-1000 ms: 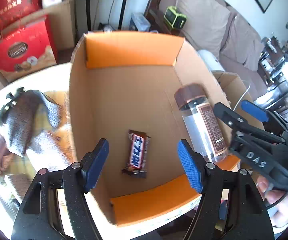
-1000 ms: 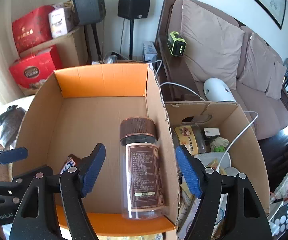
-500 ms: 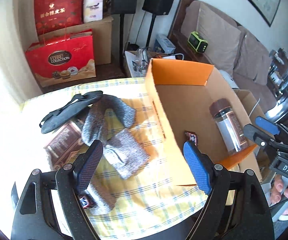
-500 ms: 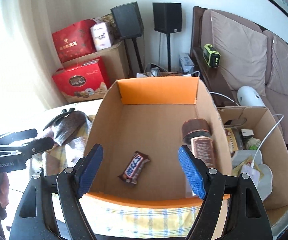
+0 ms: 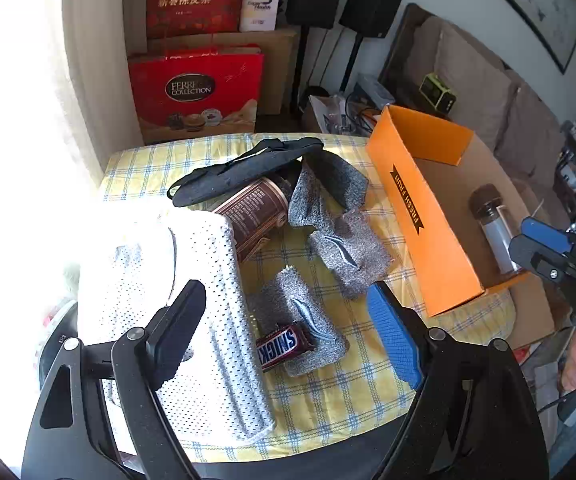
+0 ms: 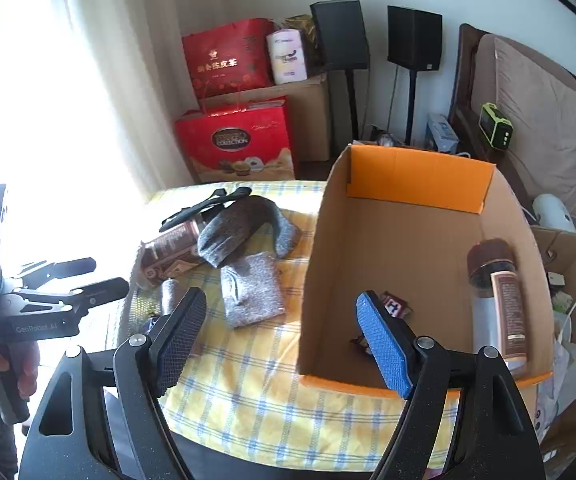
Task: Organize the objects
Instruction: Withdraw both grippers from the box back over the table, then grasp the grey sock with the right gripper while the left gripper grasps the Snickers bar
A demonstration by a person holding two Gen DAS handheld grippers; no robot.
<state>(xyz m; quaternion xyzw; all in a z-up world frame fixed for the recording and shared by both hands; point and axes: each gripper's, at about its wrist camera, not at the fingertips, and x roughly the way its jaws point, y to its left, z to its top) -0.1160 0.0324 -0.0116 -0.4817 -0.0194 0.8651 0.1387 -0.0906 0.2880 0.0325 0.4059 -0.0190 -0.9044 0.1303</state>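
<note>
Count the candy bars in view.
2. One Snickers lies on the table among the grey socks; one bar is in the box, partly behind the right tool. More may hide under the cloth.

Left wrist view: looking steeply down, close over the cloth [image 5: 368,392] and socks [image 5: 348,252]. Right wrist view: angled down toward the box [image 6: 416,178]. Shared: box, socks, cloth.
</note>
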